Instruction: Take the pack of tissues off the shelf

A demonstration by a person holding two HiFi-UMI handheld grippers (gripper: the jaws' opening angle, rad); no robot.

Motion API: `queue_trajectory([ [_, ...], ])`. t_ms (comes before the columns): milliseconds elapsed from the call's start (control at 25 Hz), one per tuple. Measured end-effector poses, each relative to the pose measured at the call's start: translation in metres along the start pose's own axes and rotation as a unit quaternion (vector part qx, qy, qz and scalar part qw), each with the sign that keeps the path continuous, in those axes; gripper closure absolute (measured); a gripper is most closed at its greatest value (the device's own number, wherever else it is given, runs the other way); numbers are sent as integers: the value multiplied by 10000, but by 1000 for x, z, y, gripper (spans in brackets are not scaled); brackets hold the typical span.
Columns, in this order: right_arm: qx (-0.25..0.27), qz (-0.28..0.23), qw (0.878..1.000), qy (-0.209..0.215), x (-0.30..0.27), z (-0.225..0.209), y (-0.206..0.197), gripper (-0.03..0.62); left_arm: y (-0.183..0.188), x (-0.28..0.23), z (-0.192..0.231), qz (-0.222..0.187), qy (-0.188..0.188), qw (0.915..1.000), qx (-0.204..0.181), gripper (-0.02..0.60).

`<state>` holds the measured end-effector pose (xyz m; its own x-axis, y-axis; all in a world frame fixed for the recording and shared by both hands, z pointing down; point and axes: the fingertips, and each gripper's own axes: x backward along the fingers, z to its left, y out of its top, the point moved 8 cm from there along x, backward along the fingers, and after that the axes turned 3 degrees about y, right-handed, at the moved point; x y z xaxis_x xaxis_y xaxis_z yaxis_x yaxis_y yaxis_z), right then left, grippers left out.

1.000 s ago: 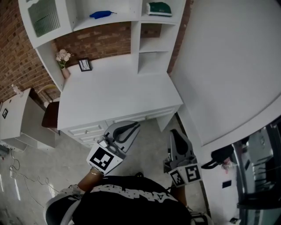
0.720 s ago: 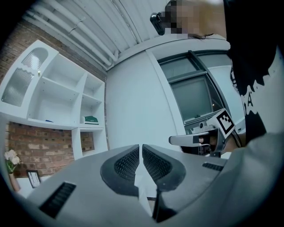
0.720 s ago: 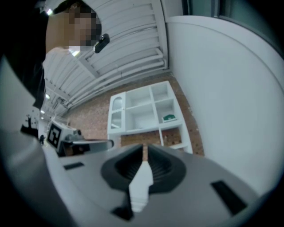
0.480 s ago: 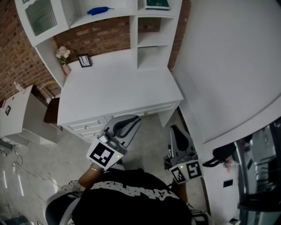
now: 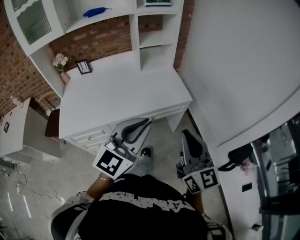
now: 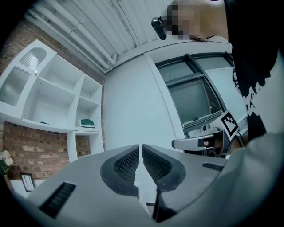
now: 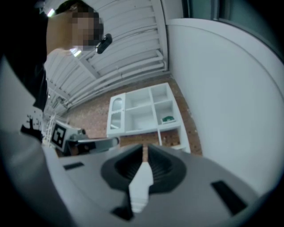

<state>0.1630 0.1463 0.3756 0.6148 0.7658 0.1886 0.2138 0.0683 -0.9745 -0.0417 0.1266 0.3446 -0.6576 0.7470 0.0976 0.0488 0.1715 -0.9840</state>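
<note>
The pack of tissues (image 5: 157, 2) is green and lies on the upper right shelf of the white hutch (image 5: 134, 28), cut by the head view's top edge. It shows small in the left gripper view (image 6: 87, 123) and the right gripper view (image 7: 168, 119). My left gripper (image 5: 141, 123) hangs low in front of the desk (image 5: 122, 93), shut and empty, far from the shelf. My right gripper (image 5: 186, 135) is beside it to the right, also shut with nothing in it. In their own views the left gripper (image 6: 141, 150) and right gripper (image 7: 145, 150) show jaws pressed together.
A blue object (image 5: 95, 11) lies on the middle shelf. A flower vase (image 5: 59, 63) and a small picture frame (image 5: 84, 67) stand at the desk's back left. A large white curved surface (image 5: 243, 65) fills the right. A brown chair (image 5: 51, 124) and a white cabinet (image 5: 18, 131) stand left.
The desk and hutch have slid up and left in the head view, so the tissue pack now sits at the top edge. Both grippers stay shut and about where they were.
</note>
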Motion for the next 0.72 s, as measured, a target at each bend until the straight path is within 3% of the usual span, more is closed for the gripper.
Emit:
queue_trajectory([
  [720,295,26,9993,-217,-48,-64,11,559,-19,-83,46,-199,-126,9997,82,540],
])
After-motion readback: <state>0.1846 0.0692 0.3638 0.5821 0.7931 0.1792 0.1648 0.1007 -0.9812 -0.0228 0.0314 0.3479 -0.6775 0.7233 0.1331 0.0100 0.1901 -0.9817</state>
